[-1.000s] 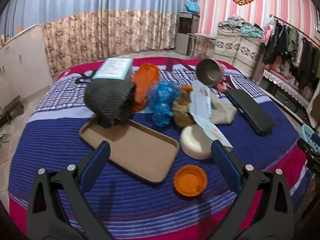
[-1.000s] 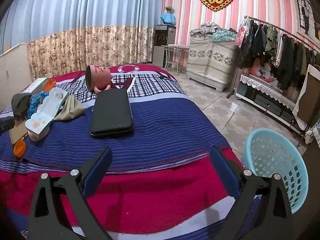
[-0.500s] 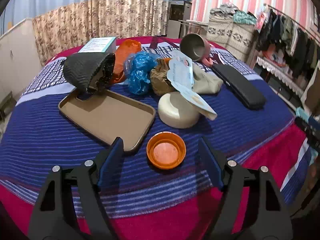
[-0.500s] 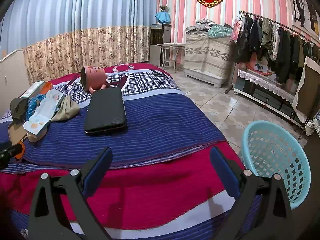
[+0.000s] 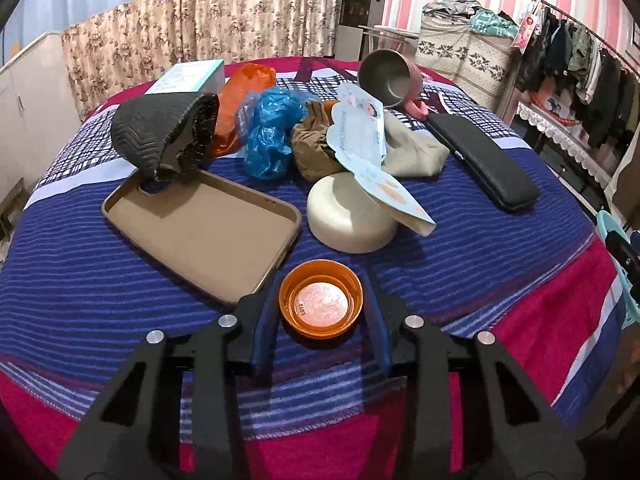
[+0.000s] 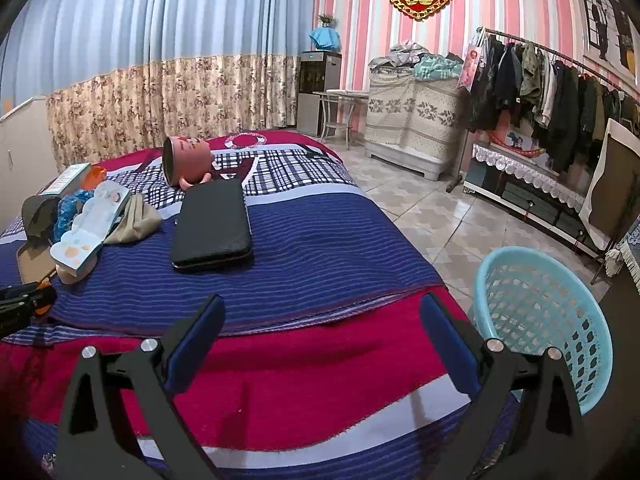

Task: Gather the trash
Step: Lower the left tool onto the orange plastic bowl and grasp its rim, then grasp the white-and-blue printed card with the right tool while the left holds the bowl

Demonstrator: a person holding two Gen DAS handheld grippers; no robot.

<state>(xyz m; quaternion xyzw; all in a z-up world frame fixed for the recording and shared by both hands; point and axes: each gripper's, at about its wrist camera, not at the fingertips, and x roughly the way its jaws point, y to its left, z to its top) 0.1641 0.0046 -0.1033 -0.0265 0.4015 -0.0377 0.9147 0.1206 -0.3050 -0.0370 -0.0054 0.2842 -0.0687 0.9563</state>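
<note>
An orange plastic lid (image 5: 321,305) lies on the striped bed cover near the front edge. My left gripper (image 5: 320,312) has closed on it, one blue pad against each side of its rim. Behind it lie a blue plastic bag (image 5: 269,136), an orange bag (image 5: 240,98), a printed paper wrapper (image 5: 368,148) and crumpled brown cloth (image 5: 314,146). My right gripper (image 6: 320,344) is open and empty, above the bed's red edge. A light blue mesh basket (image 6: 548,320) stands on the floor to its right.
A tan tray (image 5: 200,232), an upturned cream bowl (image 5: 348,216), a black sole (image 5: 160,132), a black case (image 5: 484,164), a metal mug (image 5: 388,76) and a box (image 5: 188,76) lie on the bed. A clothes rack (image 6: 552,84) stands at the right wall.
My left gripper has moved forward and down to the orange lid and narrowed its fingers until they grip its rim. The right gripper has hardly moved and stays open.
</note>
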